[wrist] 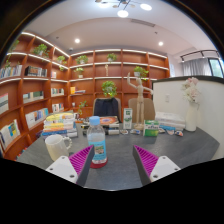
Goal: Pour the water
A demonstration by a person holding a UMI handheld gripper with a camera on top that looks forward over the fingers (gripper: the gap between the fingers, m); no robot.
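My tongs wear ribbed magenta pads. Ahead stands a clear plastic bottle on the smooth, matt grey worktop; beyond, warm wooden shelves.

The gripper (fingers parted) faces a clear blue-capped plastic water bottle beside a white mug on the grey counter.

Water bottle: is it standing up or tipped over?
Standing up. The water bottle sits upright on the table, blue cap on top, just ahead of the open claw.
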